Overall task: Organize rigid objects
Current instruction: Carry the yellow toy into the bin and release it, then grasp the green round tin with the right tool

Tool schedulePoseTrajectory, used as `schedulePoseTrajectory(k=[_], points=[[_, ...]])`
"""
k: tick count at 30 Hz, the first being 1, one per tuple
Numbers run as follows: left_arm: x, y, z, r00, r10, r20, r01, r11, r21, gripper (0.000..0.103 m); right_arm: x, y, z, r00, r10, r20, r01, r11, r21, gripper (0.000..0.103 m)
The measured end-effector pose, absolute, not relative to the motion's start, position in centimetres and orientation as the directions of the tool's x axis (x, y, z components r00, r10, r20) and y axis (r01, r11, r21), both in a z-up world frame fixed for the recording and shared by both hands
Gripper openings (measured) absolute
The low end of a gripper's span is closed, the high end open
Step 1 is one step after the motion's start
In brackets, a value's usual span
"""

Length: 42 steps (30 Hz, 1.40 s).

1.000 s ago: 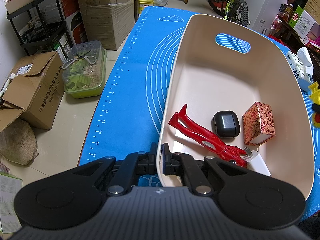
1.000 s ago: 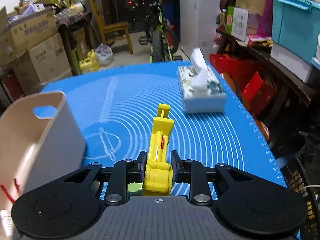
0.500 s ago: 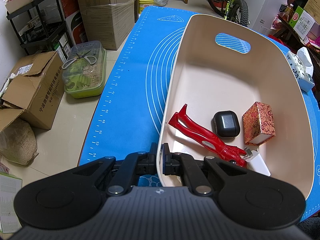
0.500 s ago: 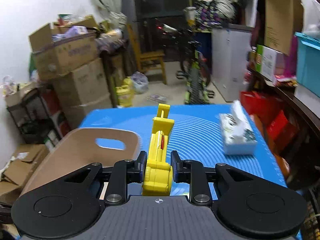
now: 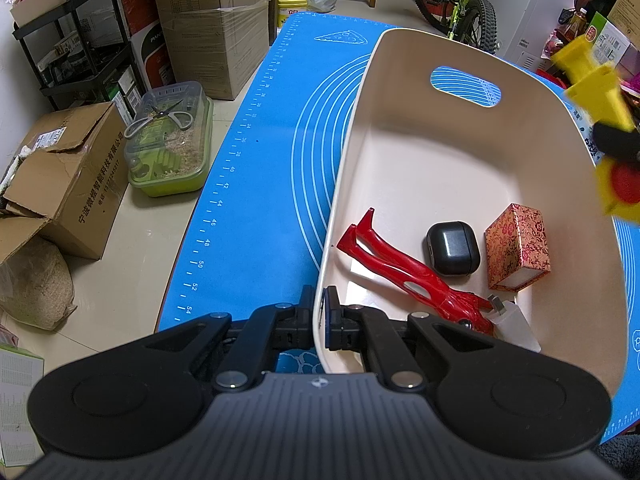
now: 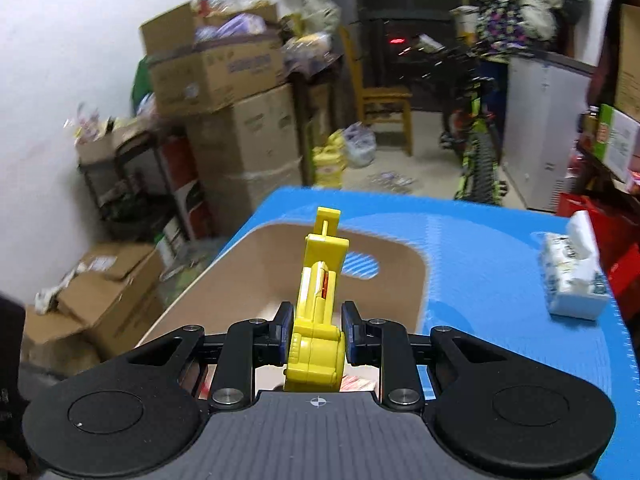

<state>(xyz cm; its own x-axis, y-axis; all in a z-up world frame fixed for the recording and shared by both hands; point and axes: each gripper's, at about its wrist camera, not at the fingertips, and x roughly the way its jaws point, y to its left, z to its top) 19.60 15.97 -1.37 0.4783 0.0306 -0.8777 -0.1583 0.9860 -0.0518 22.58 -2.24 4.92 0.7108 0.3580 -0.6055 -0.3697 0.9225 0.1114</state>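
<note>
The left gripper [image 5: 320,320] is clamped on the bin [image 5: 352,128] rim; the right gripper [image 6: 316,330] grips the toy [image 6: 320,280] over the bin, which next needs lowering and release.

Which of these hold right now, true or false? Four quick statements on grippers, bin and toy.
1. The left gripper is shut on the bin wall. True.
2. The right gripper is open. False: it is shut on the yellow toy.
3. The toy lies on the bin floor. False: it is held above the bin.
4. The bin holds a red figure, a black case and a red box. True.
5. The tissue box is in the bin. False: it sits on the mat.
</note>
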Motion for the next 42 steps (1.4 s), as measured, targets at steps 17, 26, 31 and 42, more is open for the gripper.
schedulePoseTrajectory(k=[17, 26, 31, 42], points=[[19.6, 16.0, -1.3, 0.478, 0.031, -0.878, -0.158, 0.986, -0.052, 0.006, 22.4, 2.8, -0.6, 0.484, 0.331, -0.810, -0.477, 0.876, 0.072, 0.033], [19.6, 16.0, -1.3, 0.478, 0.032, -0.878, -0.159, 0.986, -0.051, 0.006, 22.0, 1.2, 1.6, 0.553, 0.362, -0.750, -0.463, 0.882, 0.084, 0.065], [19.6, 16.0, -1.3, 0.478, 0.031, -0.878, -0.159, 0.986, -0.051, 0.006, 22.0, -1.4, 3.9, 0.614, 0.358, -0.703, -0.425, 0.901, 0.087, 0.075], [19.6, 16.0, -1.3, 0.478, 0.032, -0.878, -0.159, 0.986, -0.051, 0.006, 22.9, -10.3, 3.9, 0.716, 0.240, -0.655, -0.215, 0.969, 0.119, 0.088]])
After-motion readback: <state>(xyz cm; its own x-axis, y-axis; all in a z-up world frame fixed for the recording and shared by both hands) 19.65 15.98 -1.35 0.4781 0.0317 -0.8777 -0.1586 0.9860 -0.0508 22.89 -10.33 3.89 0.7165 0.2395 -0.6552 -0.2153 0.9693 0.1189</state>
